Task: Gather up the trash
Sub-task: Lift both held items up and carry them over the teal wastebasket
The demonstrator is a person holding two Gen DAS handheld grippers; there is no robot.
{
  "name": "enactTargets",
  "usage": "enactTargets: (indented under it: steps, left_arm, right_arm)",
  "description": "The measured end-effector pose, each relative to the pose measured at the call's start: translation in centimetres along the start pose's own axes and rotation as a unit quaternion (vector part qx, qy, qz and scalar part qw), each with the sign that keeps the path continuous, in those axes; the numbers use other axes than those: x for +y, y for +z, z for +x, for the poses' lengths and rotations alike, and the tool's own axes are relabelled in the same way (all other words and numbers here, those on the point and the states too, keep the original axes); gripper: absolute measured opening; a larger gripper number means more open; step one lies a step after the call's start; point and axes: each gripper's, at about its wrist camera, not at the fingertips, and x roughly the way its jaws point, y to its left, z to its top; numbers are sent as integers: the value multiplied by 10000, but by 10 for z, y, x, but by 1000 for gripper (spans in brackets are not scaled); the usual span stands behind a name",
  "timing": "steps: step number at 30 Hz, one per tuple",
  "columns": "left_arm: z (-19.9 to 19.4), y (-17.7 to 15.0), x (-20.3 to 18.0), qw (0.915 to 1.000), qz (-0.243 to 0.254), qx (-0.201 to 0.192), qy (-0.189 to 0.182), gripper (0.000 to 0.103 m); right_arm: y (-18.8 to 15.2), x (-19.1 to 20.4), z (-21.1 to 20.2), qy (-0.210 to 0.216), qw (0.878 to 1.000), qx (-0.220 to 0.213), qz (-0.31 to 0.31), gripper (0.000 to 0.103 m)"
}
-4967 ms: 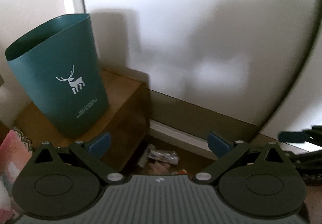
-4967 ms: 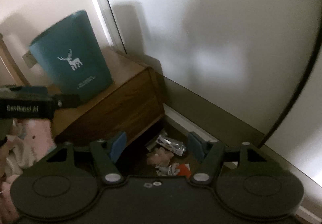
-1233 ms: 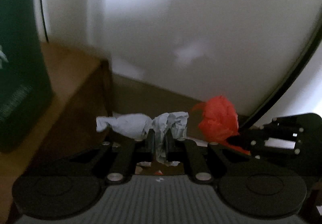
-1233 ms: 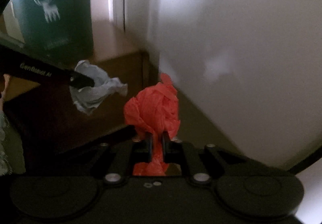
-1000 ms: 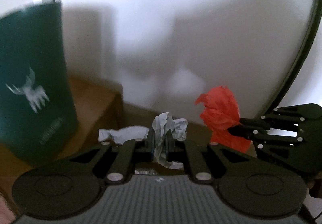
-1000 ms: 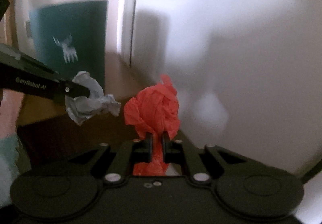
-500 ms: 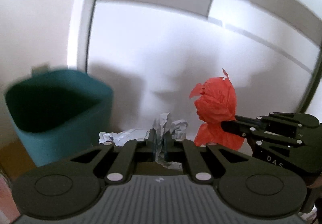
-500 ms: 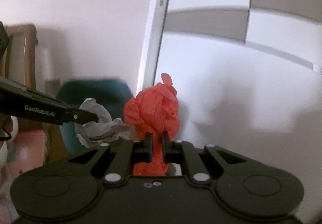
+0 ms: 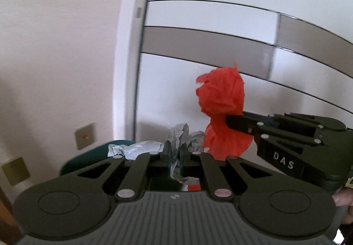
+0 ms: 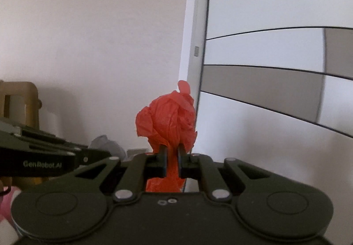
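Two handheld grippers raised side by side in front of a pale wall [image 9: 55, 57] and a white door [image 9: 220, 95] with grey bands.

Left gripper [image 9: 174, 152], seen from its own camera: jaws pressed together on a crumpled grey-white paper wad [image 9: 178, 134]. One twisted tail of the wad sticking out to the left over the black linkage, another scrap hanging down between the jaws.

Right gripper [image 10: 172, 156], seen from its own camera: jaws clamped on a crumpled red paper ball [image 10: 169, 123]. Bulk of the ball bulging above the fingertips, a strip trailing down behind them. Same ball visible from the left camera, just right of the grey wad, pinched by the black fingertips coming in from the right edge.

Dark green bin [image 9: 97, 154] low in the left view, only a piece of its rim showing, below and behind the grey wad and mostly hidden by the gripper body. Not visible from the right camera.

Two small brass-coloured wall plates [image 9: 85, 136] on the wall left of the bin. Wooden frame [image 10: 19, 99] at the far left of the right view, behind the left gripper's arm.

Part of a hand [image 9: 343, 199] at the lower right edge of the left view, behind the right gripper.
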Motion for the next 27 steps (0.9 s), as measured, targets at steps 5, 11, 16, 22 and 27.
enactTargets:
  steps: [5,11,16,22,27]
  left_arm:
    - [31,2,38,9985,-334,334,268,7]
    - [80,-17,73,9928,-511,943,539,7]
    - [117,-30,82,9861,-428,1463,653,7]
    - [153,-37,85,9761,-356,2002,764,7]
    - [166,-46,83,9663,-255,2401,899,7]
  right_arm:
    - [-7,16,47,167,9995,264,51,8]
    - [-27,24,101,420,9949,868,286,8]
    - [-42,25,137,514,9869,1509,235,8]
    - [-52,24,173,510,9751,2158,73,9]
    - [-49,31,187,484,9694,2408,-11,16]
